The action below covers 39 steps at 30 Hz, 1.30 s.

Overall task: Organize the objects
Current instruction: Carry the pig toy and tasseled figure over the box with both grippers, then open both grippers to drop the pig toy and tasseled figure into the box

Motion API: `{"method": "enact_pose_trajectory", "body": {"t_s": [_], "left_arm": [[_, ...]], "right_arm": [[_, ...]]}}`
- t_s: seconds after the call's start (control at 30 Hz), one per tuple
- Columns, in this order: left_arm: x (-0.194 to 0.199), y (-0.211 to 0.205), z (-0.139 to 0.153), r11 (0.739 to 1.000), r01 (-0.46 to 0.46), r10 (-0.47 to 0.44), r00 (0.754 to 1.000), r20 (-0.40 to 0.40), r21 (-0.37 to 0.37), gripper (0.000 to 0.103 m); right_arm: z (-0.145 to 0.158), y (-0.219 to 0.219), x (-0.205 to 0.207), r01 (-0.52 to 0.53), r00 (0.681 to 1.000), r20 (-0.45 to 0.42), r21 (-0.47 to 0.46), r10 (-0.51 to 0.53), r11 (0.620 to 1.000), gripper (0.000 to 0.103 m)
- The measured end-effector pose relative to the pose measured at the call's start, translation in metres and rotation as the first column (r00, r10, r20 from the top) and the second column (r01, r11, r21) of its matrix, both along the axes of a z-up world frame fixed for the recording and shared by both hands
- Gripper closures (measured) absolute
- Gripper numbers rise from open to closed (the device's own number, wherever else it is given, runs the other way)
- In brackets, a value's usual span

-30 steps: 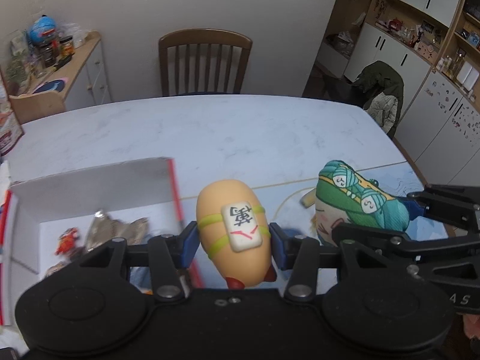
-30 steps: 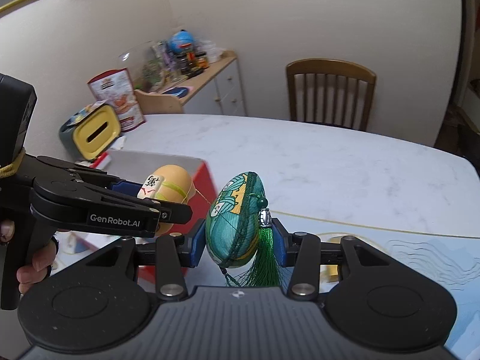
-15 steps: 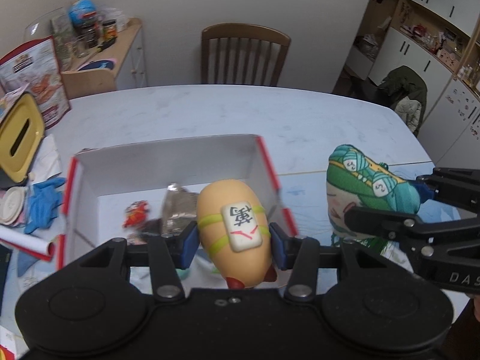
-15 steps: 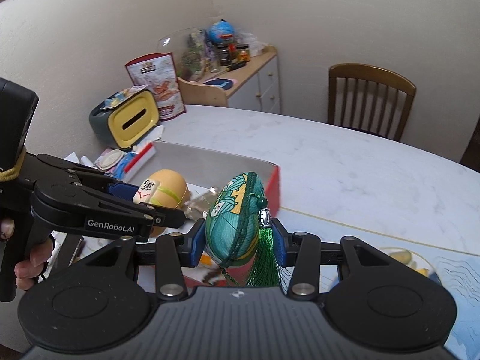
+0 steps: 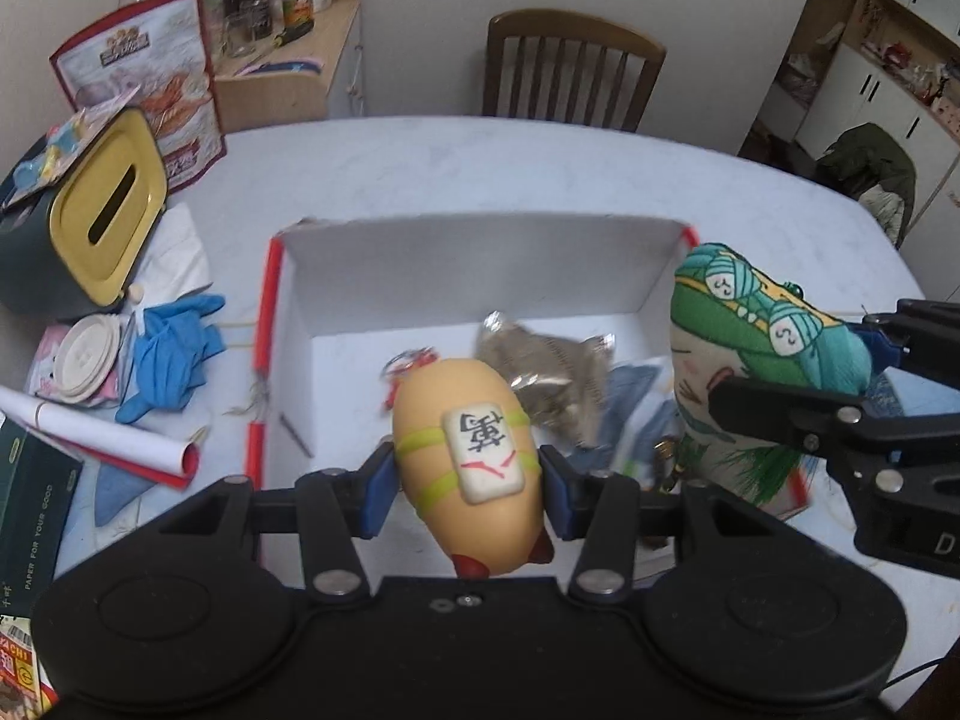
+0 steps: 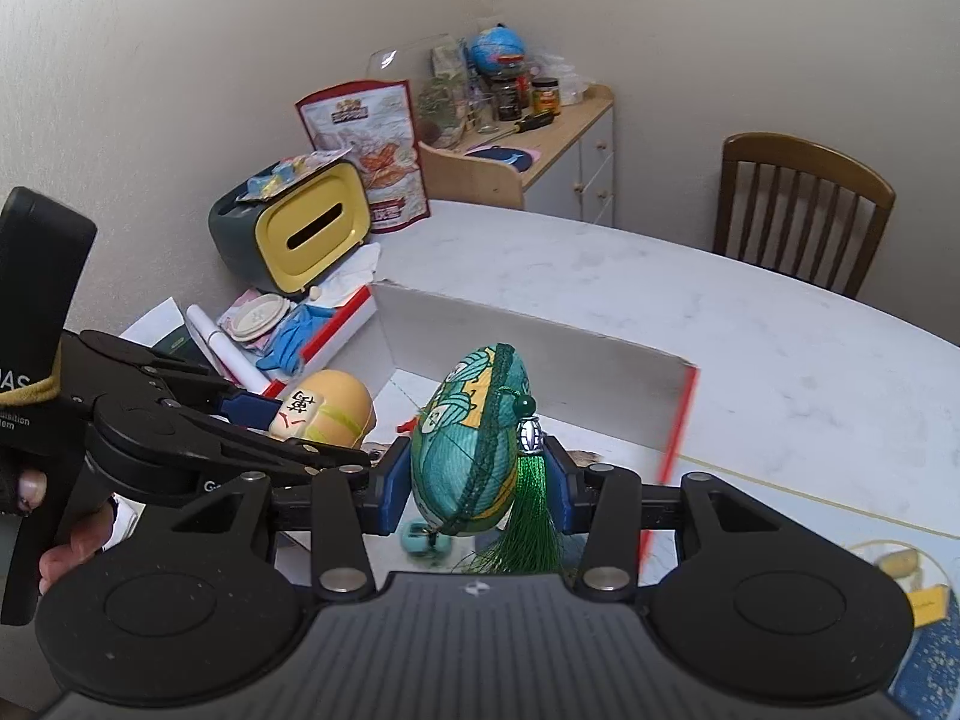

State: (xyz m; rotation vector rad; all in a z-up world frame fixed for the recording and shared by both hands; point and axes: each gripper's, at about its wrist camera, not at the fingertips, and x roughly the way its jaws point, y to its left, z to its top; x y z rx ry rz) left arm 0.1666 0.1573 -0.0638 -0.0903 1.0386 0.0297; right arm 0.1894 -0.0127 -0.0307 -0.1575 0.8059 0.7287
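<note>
My left gripper (image 5: pixel 468 480) is shut on an orange egg-shaped toy (image 5: pixel 462 450) with a white mahjong tile strapped on by yellow-green bands. It hangs over the white box (image 5: pixel 480 258) with red edges. My right gripper (image 6: pixel 474 486) is shut on a green embroidered sachet (image 6: pixel 468 450) with a green bead and tassel, over the same box (image 6: pixel 540 354). In the left wrist view the sachet (image 5: pixel 756 336) shows at the right, above the box's right wall. In the right wrist view the orange toy (image 6: pixel 327 408) sits left of the sachet, in the left gripper (image 6: pixel 336 420).
Inside the box lie a crinkled silver packet (image 5: pixel 540 360), a small red charm (image 5: pixel 414 360) and blue paper. Left of the box are blue gloves (image 5: pixel 168 342), a yellow-faced tissue box (image 5: pixel 102 204), a rolled paper (image 5: pixel 102 438) and a snack bag (image 5: pixel 150 78). A chair (image 5: pixel 570 72) stands behind the table.
Both grippers have carried their toys leftward across the table to above the box. The box, earlier at the left edge, now lies right under both toys.
</note>
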Motion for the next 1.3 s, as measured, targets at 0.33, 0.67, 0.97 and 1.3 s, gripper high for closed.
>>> {"method": "enact_pose_trajectory", "body": {"t_s": [0.33, 0.67, 0.97, 1.3], "left_arm": [[0.007, 0.011, -0.033, 0.999, 0.031, -0.029, 0.998, -0.062, 0.033, 0.056], [0.012, 0.011, -0.053, 0.997, 0.068, -0.064, 0.993, -0.102, 0.038, 0.055], [0.012, 0.008, -0.064, 0.997, 0.074, -0.069, 0.988, -0.137, 0.033, 0.055], [0.007, 0.005, -0.058, 0.997, 0.07, -0.067, 0.991, -0.119, 0.02, 0.043]], "right_arm": [[-0.054, 0.034, 0.01, -0.014, 0.999, -0.052, -0.067, 0.011, 0.998, 0.059], [-0.088, 0.042, 0.01, -0.015, 0.995, -0.096, -0.126, 0.003, 0.992, 0.058], [-0.095, 0.033, 0.009, 0.01, 0.994, -0.111, -0.122, -0.024, 0.992, 0.055], [-0.085, 0.022, 0.003, 0.01, 0.995, -0.102, -0.112, -0.022, 0.994, 0.046]]}}
